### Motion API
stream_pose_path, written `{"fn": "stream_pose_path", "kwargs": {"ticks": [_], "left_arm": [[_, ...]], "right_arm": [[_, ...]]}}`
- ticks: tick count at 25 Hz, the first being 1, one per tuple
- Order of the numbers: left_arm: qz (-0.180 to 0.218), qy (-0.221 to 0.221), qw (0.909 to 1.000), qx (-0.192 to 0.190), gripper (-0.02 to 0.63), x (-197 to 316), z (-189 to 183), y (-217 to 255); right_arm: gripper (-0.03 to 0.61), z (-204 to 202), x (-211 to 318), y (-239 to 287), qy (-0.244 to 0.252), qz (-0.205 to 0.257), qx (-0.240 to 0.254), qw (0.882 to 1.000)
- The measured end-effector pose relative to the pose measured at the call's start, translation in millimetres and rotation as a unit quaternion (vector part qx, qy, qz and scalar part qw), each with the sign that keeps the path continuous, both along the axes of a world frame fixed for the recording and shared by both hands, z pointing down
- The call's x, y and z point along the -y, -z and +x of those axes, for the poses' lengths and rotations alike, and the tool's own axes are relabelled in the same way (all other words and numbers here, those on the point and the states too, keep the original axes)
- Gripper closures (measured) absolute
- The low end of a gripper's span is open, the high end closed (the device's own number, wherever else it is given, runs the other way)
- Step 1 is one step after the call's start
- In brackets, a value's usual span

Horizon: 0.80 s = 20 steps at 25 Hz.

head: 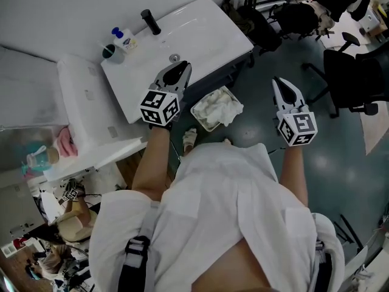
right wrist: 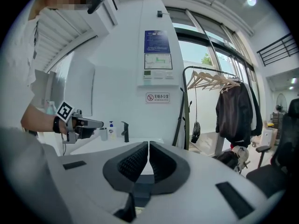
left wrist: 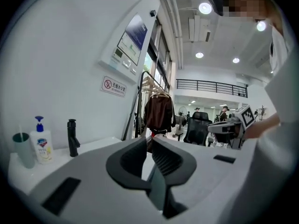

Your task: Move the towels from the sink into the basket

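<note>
The white sink (head: 200, 32) stands at the top centre of the head view, with a black faucet (head: 150, 22); no towel shows in its basin. White towels (head: 220, 105) lie bunched in a small basket (head: 199, 115) on the floor in front of the sink. My left gripper (head: 181, 67) hangs over the sink's front edge, shut with nothing between its jaws (left wrist: 150, 141). To the right of the basket, over the floor, my right gripper (head: 281, 83) is also shut and empty (right wrist: 148, 146).
A soap bottle (head: 124, 38) and a cup (head: 112, 52) stand on the sink's left corner. A white fixture (head: 85, 108) adjoins the sink on the left. Black office chairs (head: 352, 78) stand at the right. A rack with a dark jacket (right wrist: 236, 113) is behind.
</note>
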<state>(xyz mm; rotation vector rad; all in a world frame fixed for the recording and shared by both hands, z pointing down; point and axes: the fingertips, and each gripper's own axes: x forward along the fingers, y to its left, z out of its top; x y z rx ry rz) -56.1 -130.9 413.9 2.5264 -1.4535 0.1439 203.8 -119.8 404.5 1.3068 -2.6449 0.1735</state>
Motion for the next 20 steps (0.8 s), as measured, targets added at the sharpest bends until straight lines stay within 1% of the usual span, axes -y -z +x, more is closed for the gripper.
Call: {"fn": "stream_pose_path", "kwargs": {"ticks": [4,8,11,16,20], "left_arm": [[0.013,0.021,0.9997,-0.007,0.58,-11.0,-13.1,12.6],[0.023,0.034,0.9992,-0.003,0.58,-21.3,-21.6,24.2],[0.029,0.052,0.9982,-0.008,0.58,-29.5,-29.5,31.5],[0.023,0.076,0.9967,-0.02,0.58,-43.7,-42.0,32.6],[0.026,0.091,0.9953,-0.018,0.58,-48.8,-51.9,36.4]], "right_arm": [[0.549,6.3,1.6,14.9,-0.008,0.015,0.003,1.0],[0.551,17.9,3.6,25.4,-0.026,0.03,-0.011,0.999],[0.552,24.1,4.5,33.6,-0.033,0.038,-0.016,0.999],[0.552,27.9,8.7,43.2,-0.032,0.042,-0.009,0.999],[0.552,26.9,14.3,45.7,-0.032,0.045,-0.004,0.998]]}}
